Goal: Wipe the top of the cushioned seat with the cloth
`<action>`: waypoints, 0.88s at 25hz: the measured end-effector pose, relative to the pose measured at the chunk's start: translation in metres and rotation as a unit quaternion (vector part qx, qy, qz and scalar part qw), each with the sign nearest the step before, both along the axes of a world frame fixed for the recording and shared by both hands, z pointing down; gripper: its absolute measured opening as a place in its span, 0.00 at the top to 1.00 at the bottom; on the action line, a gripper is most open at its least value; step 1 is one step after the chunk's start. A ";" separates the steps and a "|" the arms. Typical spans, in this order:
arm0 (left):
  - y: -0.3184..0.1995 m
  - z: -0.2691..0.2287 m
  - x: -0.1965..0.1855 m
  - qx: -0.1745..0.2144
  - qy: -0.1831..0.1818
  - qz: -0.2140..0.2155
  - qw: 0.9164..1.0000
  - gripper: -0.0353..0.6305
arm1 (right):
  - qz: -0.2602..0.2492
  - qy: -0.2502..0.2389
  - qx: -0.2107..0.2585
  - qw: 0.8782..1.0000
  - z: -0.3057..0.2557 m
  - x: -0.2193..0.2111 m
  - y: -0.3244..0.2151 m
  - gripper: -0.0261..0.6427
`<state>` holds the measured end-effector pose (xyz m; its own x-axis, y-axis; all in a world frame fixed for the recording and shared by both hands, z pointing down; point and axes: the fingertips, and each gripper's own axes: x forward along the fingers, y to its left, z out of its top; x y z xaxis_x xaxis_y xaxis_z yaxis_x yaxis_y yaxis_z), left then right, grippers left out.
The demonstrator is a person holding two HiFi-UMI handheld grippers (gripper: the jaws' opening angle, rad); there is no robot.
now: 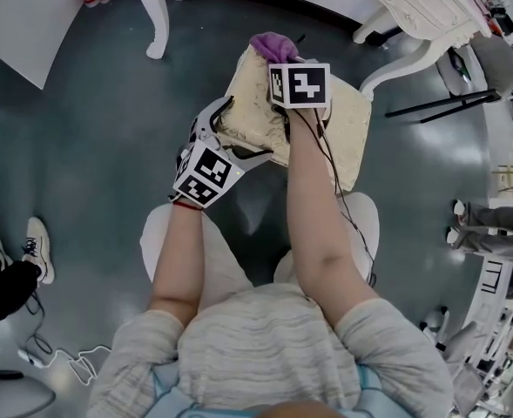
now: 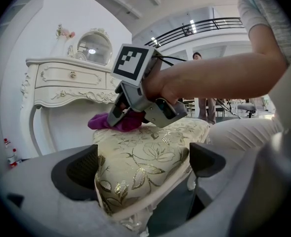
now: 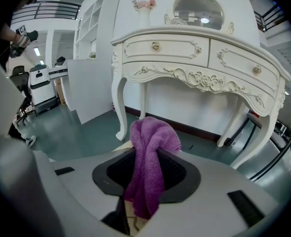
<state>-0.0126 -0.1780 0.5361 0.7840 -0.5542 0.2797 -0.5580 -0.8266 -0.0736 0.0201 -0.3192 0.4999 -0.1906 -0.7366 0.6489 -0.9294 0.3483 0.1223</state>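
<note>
So here's where we are: our right tongs (image 3: 145, 174) are pinching the purple cloth (image 3: 152, 132). In the right gripper view it's bunched up between the two dark pads, with a fold poking out above them and a tail hanging down below. In the head view the cloth is at the far end of the cushioned seat (image 1: 347, 124), the end closest to the white dressing table (image 3: 199, 58). The left gripper view shows it pressed down onto the seat top, right under the right tongs.

Our left tongs (image 2: 143, 166) are spread wide around the near left corner of the seat. The gold-leaf fabric fills the gap between them, and both pads look to be touching it, so we'd call that a grip on the seat itself.

The seat is cream with a shiny floral pattern, and it sits on the dark grey-green floor (image 1: 99, 146) just in front of our knees. The oval mirror (image 3: 198, 6) stands on top of the dressing table. Off to the left in the head view there's a pair of white sneakers (image 1: 37, 249) on the floor, well away from the seat.
</note>
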 end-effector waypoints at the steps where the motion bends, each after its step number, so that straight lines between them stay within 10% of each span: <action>1: 0.000 0.000 0.000 0.001 0.000 0.001 1.000 0.07 | -0.004 -0.002 0.000 1.000 0.000 -0.005 0.000 0.79; 11: 0.000 0.001 0.000 0.003 0.007 0.008 1.000 0.07 | -0.040 -0.008 -0.006 0.999 0.002 -0.046 0.003 0.79; 22: -0.001 -0.009 -0.035 -0.001 0.057 0.011 0.998 0.07 | -0.118 -0.140 -0.001 0.983 -0.033 -0.103 0.053 0.79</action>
<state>-0.0471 -0.1795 0.5271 0.8231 -0.5353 0.1899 -0.5436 -0.8393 -0.0096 -0.0827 -0.2665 0.4673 -0.5276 -0.6488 0.5483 -0.8199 0.5578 -0.1290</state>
